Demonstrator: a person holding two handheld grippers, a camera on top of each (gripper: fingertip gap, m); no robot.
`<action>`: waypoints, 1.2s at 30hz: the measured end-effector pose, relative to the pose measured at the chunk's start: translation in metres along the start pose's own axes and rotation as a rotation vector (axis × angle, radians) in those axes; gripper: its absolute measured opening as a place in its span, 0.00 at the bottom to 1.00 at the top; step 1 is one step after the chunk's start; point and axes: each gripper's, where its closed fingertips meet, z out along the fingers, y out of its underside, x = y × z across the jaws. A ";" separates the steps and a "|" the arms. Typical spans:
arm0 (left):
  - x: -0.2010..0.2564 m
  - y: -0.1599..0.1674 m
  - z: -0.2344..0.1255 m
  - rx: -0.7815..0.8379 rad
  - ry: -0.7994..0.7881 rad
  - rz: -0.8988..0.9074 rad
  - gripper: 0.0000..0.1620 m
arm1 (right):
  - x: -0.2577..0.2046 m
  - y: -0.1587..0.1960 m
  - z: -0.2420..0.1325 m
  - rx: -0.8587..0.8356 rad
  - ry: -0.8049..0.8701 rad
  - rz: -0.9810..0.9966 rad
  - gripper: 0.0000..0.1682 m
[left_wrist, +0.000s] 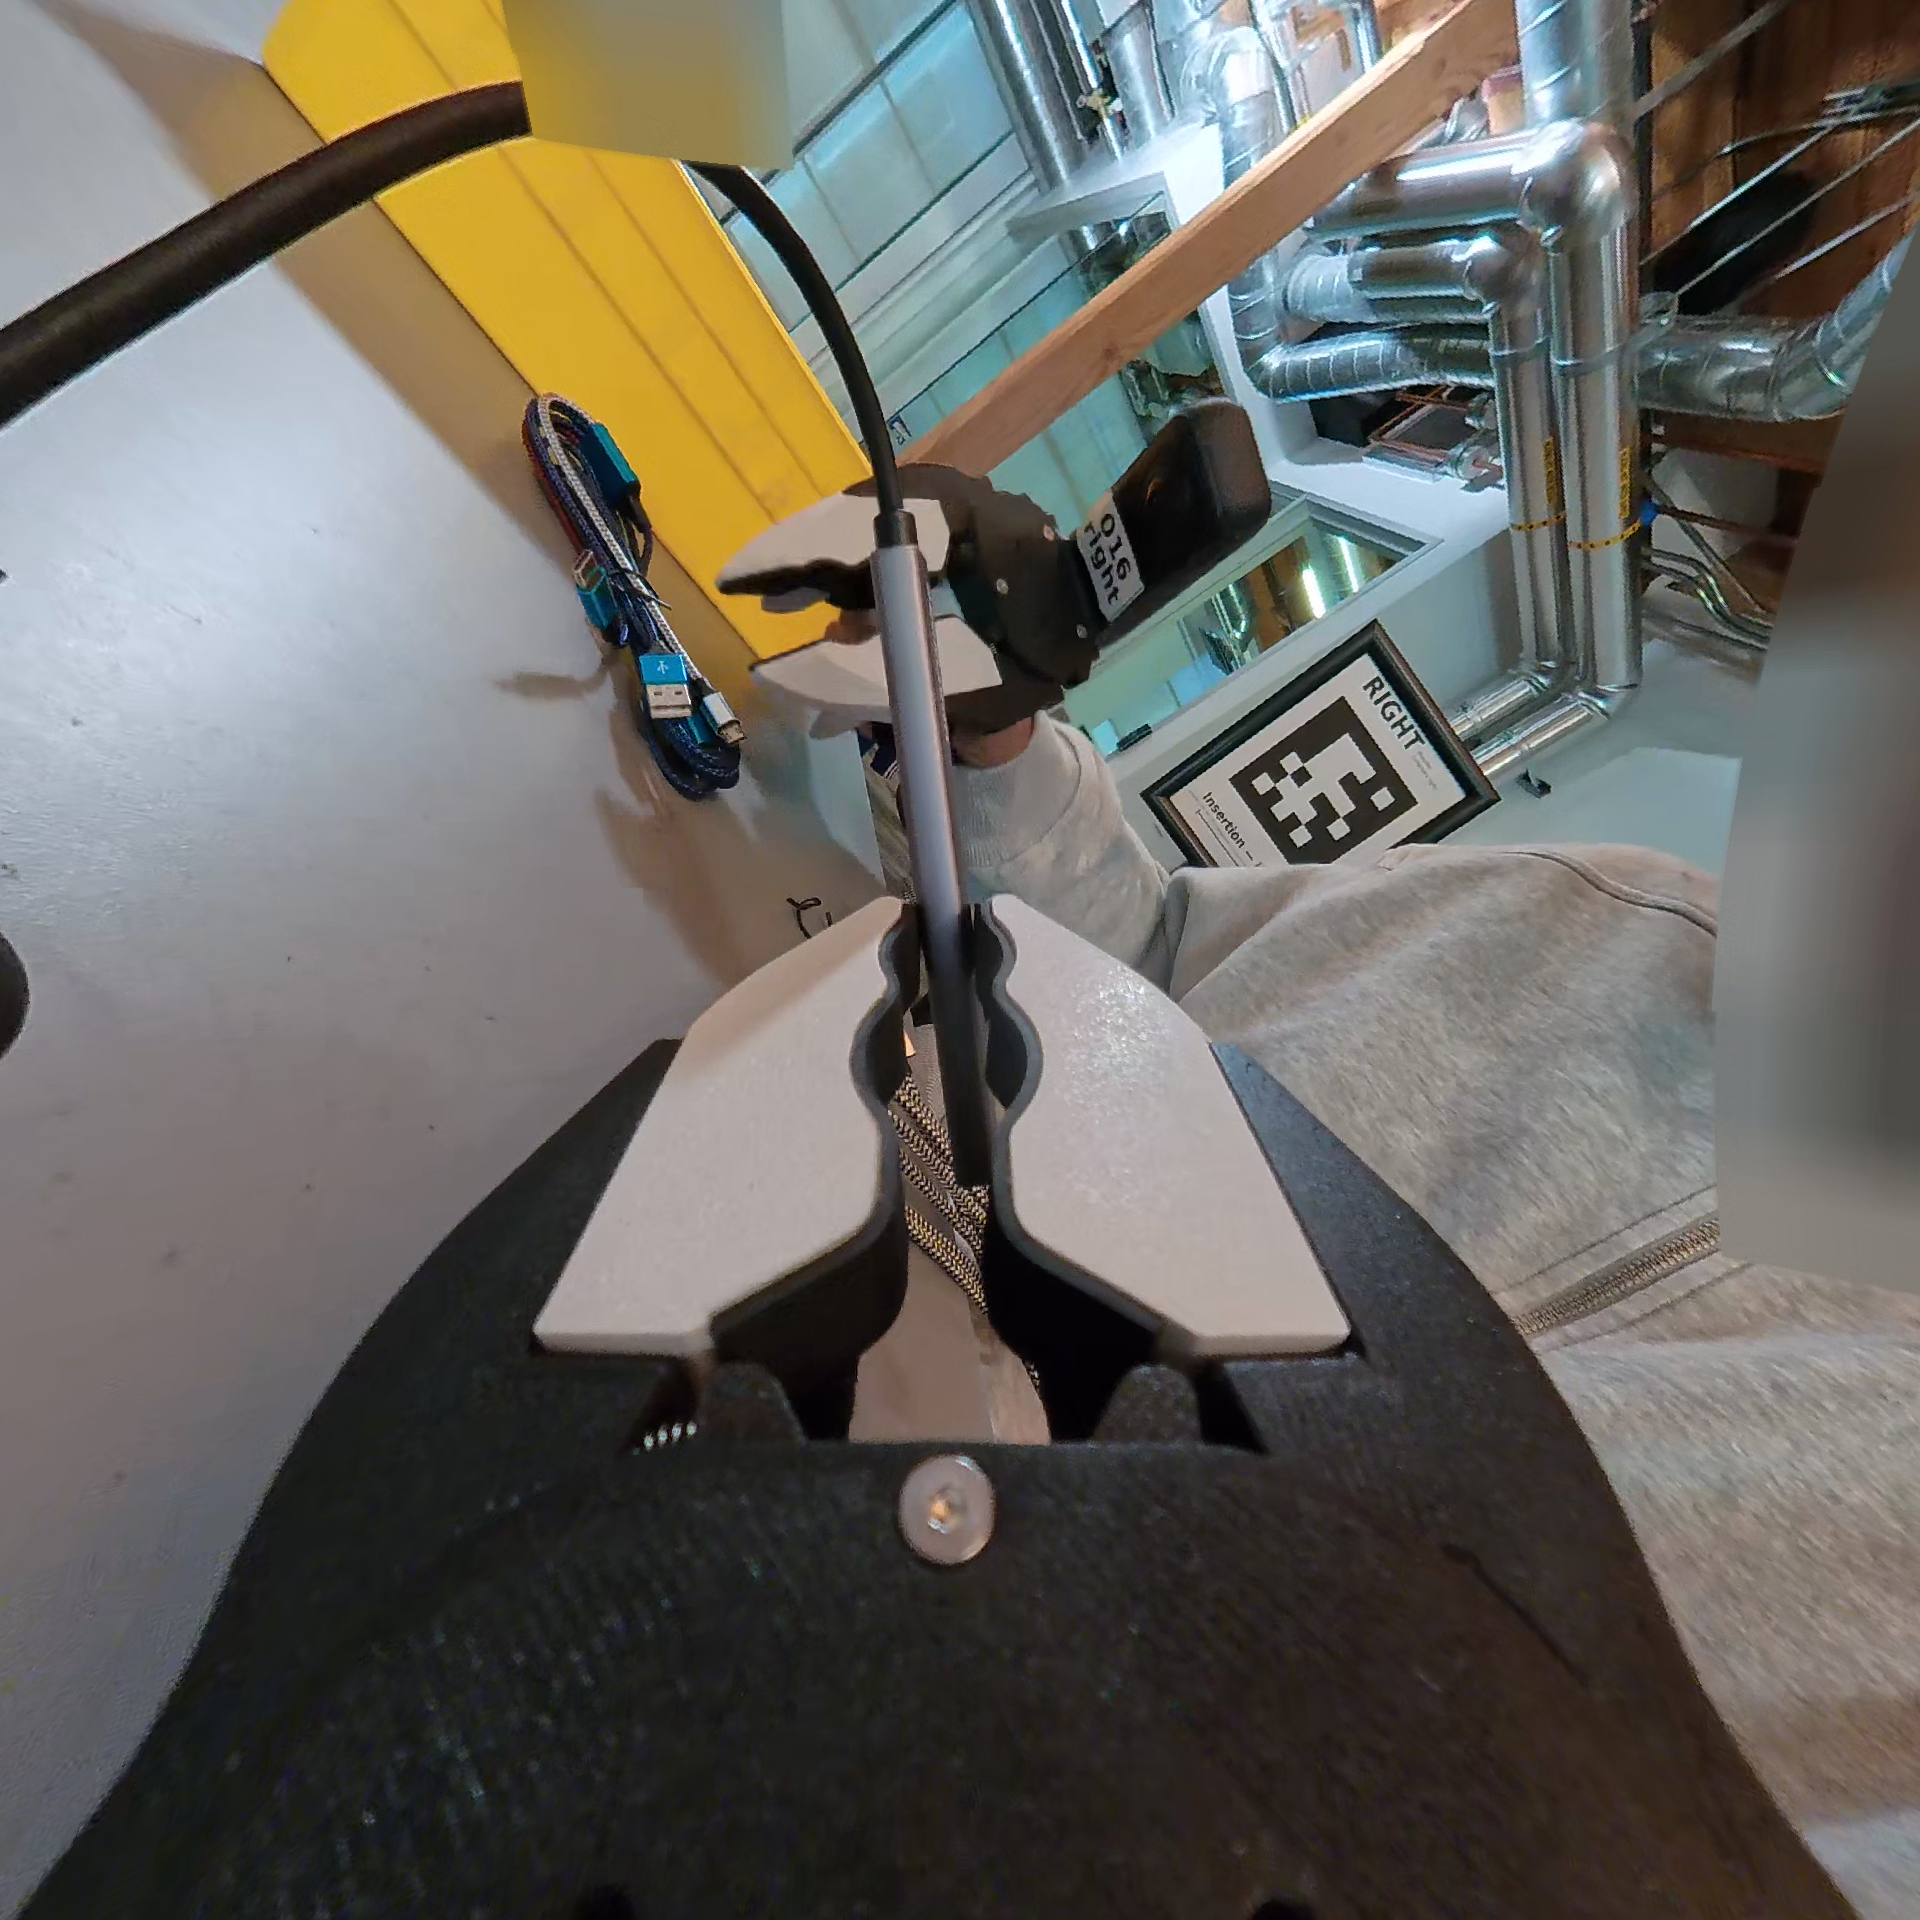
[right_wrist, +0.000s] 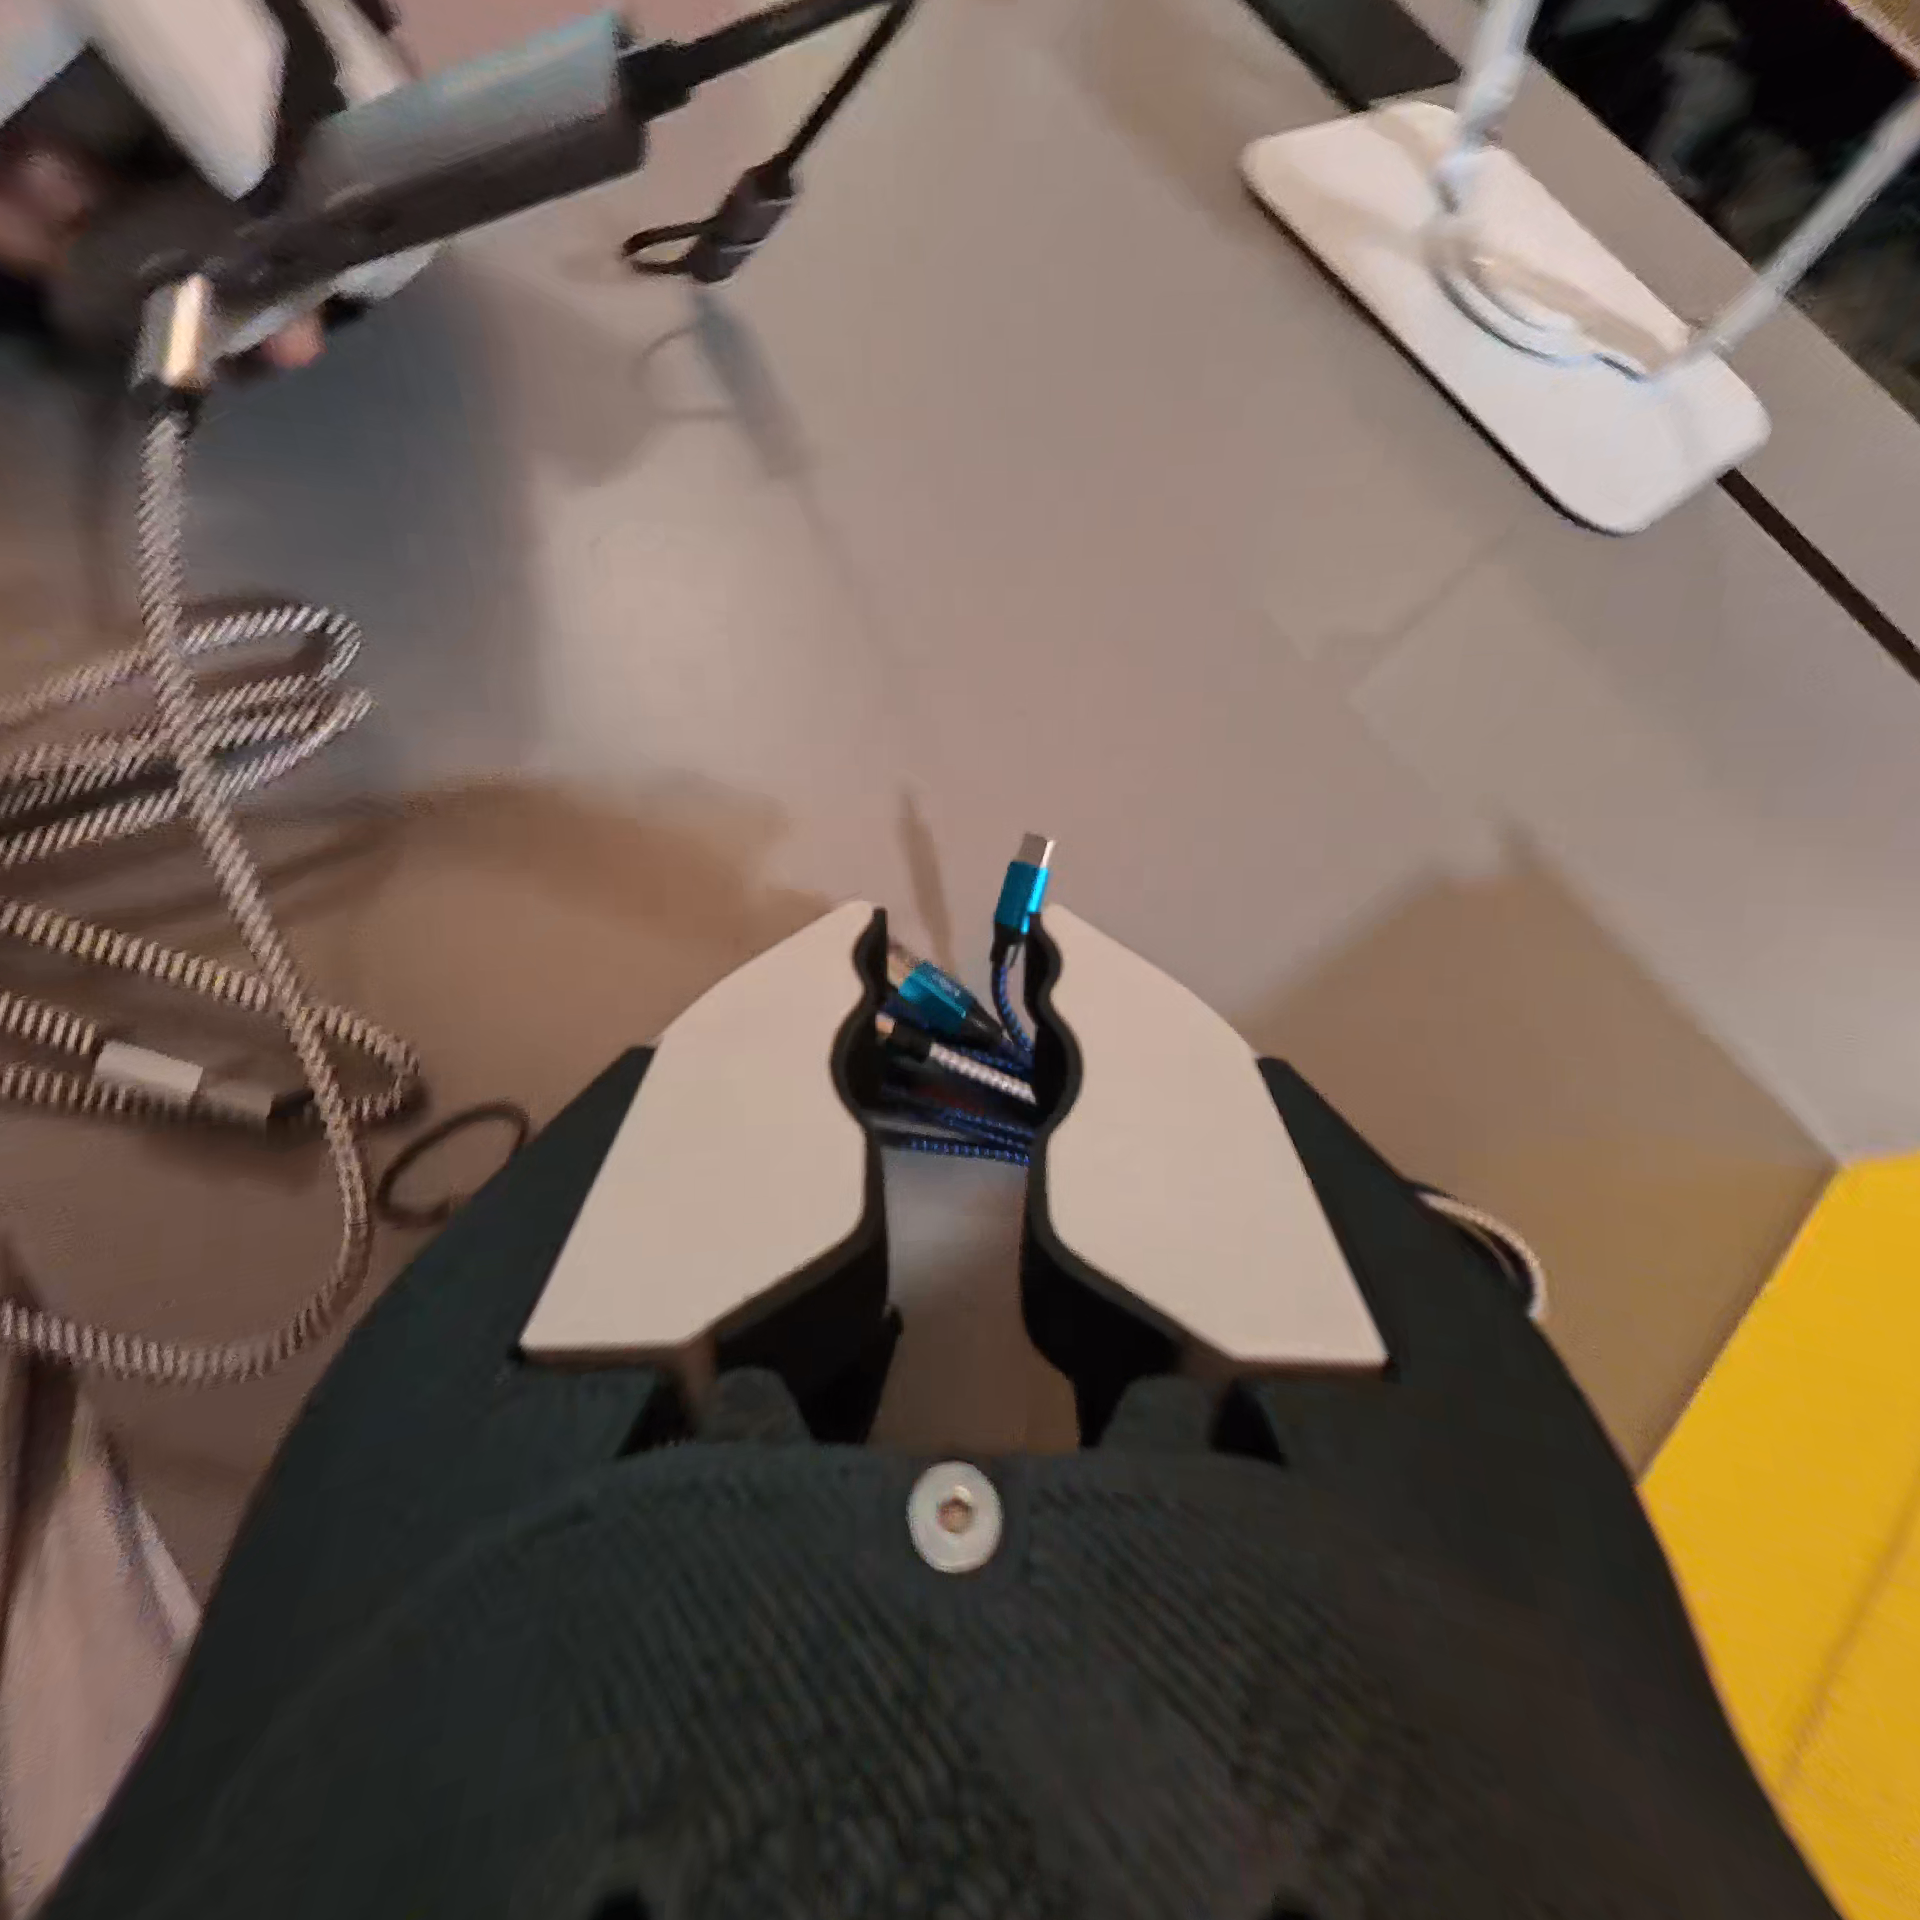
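Observation:
My left gripper (left_wrist: 945, 925) is shut on a slim grey adapter (left_wrist: 914, 727), seen edge-on, with a black cable (left_wrist: 831, 312) leaving its far end. A black-and-white braided cable (left_wrist: 940, 1174) hangs from its near end. In the right wrist view the adapter (right_wrist: 468, 135) is held above the table with the braided cable's plug (right_wrist: 177, 332) in it, and the cable coils (right_wrist: 208, 779) lie on the table. My right gripper (right_wrist: 961, 914) is open over a bundle of blue braided cables (right_wrist: 977, 1039), apart from it. The bundle (left_wrist: 644, 613) lies on the table beside the right gripper (left_wrist: 758, 634).
A white flat lamp base (right_wrist: 1507, 312) stands at the table's far right edge. A yellow box (right_wrist: 1818, 1455) is at the right and also shows in the left wrist view (left_wrist: 582, 260). A loose black cable (right_wrist: 717, 229) lies at the back. A grey sleeve (left_wrist: 1455, 1091) and a framed marker board (left_wrist: 1320, 769) are beyond.

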 end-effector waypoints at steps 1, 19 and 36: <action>0.000 0.000 0.000 0.002 -0.001 -0.001 0.05 | 0.003 -0.002 0.003 -0.002 0.050 0.054 0.16; -0.001 -0.002 -0.001 0.010 -0.006 0.004 0.05 | 0.006 0.017 0.046 -0.193 0.148 0.189 0.12; -0.001 -0.002 0.000 0.015 -0.005 0.000 0.05 | 0.018 0.017 0.056 -0.226 0.167 0.296 0.21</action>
